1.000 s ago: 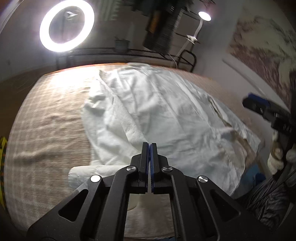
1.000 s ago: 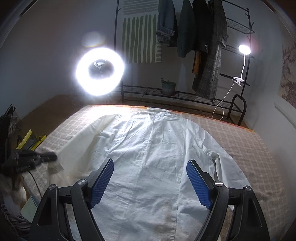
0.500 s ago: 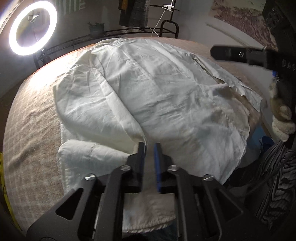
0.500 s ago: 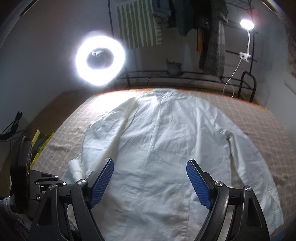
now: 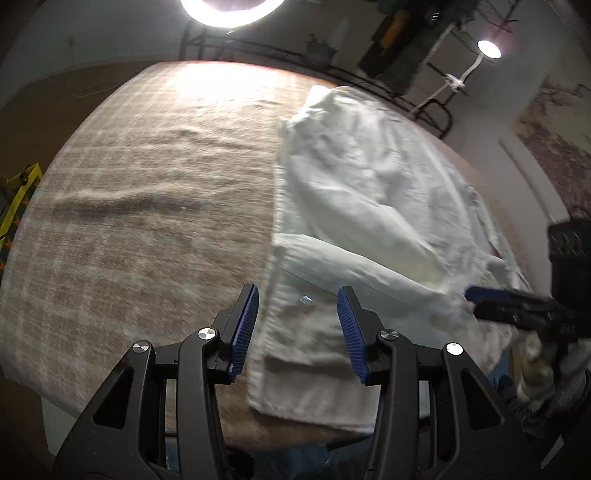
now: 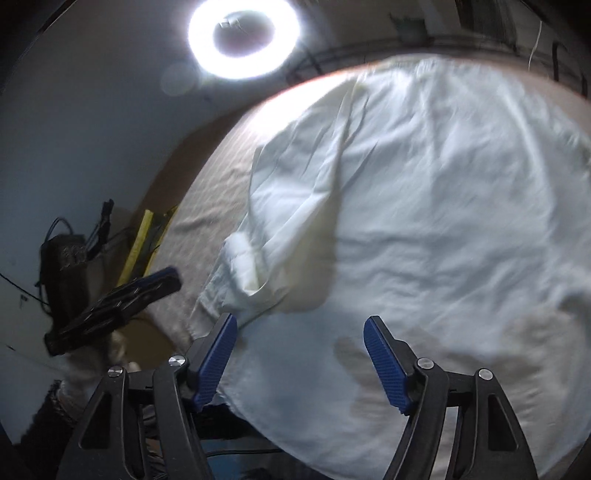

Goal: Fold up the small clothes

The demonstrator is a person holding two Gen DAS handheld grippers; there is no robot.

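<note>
On checked beige bedcover — white shirt, ring light behind; left gripper, right gripper parted, empty.

The shirt lies on the bed, ring light behind.

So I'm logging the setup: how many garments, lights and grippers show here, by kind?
White long-sleeved cotton shirt: 1
Lights: 2, a round ring light and a small clip-on lamp
Grippers: 2, left gripper and right gripper
Total: 5

White shirt lies spread flat, left sleeve folded inward.
</note>
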